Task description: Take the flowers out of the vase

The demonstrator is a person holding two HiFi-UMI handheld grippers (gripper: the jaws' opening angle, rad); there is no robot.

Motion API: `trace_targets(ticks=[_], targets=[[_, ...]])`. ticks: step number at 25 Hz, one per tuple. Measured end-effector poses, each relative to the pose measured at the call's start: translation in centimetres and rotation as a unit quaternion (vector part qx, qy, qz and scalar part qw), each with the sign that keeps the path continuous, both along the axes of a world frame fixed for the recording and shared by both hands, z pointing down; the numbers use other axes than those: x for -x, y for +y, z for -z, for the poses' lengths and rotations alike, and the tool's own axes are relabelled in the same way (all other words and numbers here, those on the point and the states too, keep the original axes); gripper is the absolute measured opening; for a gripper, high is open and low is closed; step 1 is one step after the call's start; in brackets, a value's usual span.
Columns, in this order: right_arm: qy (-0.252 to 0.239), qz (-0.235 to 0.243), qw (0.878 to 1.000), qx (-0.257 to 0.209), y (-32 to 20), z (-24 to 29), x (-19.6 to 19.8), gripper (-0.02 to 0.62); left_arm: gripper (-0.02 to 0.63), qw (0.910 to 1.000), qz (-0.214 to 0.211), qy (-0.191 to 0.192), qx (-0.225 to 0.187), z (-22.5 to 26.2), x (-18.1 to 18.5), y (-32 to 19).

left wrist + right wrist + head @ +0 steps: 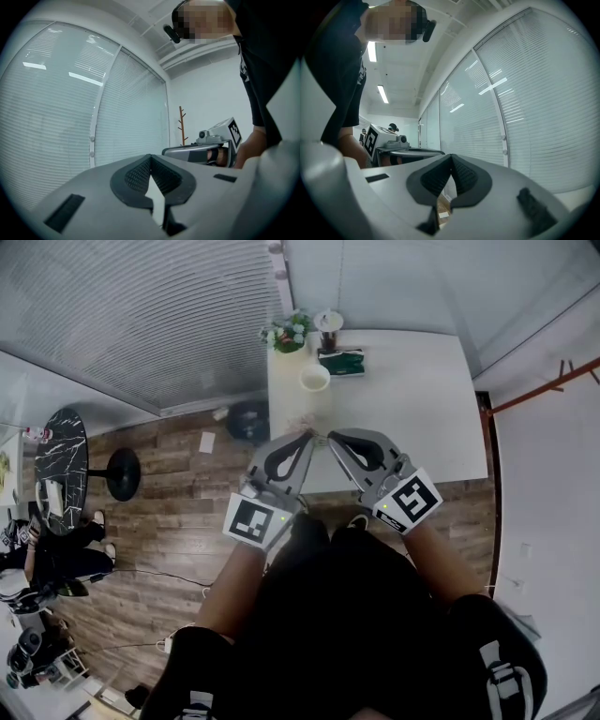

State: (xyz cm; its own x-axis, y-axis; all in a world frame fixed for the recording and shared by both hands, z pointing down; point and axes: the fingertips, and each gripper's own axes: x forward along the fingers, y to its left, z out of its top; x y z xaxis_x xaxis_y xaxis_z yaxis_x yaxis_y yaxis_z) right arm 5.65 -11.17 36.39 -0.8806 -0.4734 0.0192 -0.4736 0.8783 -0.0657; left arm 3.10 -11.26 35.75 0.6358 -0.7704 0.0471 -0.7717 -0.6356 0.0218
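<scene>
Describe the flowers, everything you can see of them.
The flowers show only in the head view, and small: a low bunch of white blooms among green leaves. They stand upright at the far left corner of the white table. The vase beneath them cannot be made out. A white bowl sits nearer, apart from them. Nothing grips them: the left gripper and right gripper are at the table's near edge, both shut and empty.

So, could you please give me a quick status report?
Left gripper shut, empty; right gripper shut, empty, tips close together. Flowers at table's far corner, untouched. Bowl in between.
</scene>
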Motion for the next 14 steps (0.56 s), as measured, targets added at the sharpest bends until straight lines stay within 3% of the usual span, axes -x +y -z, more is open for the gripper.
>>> trace_targets(ticks=[14], targets=[[0.003, -0.005, 1.000, 0.001, -0.11, -0.11, 0.11, 0.020, 0.012, 1.0000, -0.004, -0.004, -0.001, -0.13, 0.13, -0.13]])
